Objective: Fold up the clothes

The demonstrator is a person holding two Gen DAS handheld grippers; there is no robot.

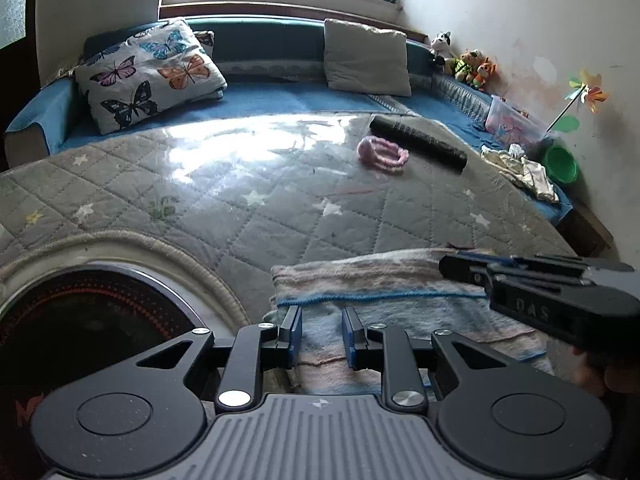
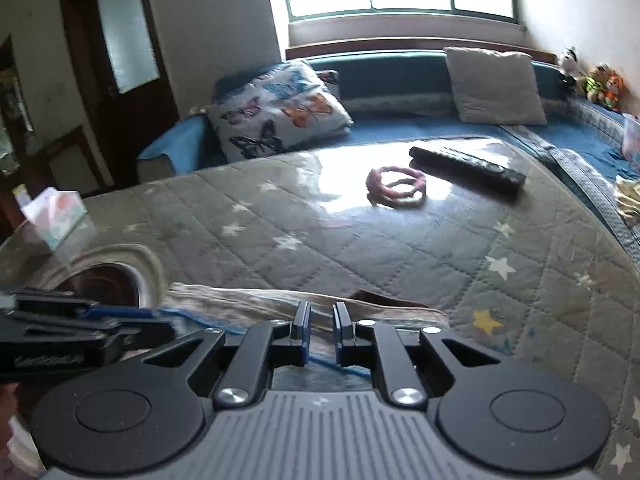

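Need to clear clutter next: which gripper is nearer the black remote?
Right, I'd judge. The right gripper sits on the remote's side of the folded cloth; the left gripper works beside it, further toward the round cutout, away from the remote.

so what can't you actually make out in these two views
- Folded cloth: its near edge is hidden behind the left gripper in the left wrist view.
- Right gripper: whether its narrow jaws pinch the cloth's blue edge; its own body hides the contact.
- Toys on the ledge: too small.
- Round dark thing at left: cut off, unidentifiable.
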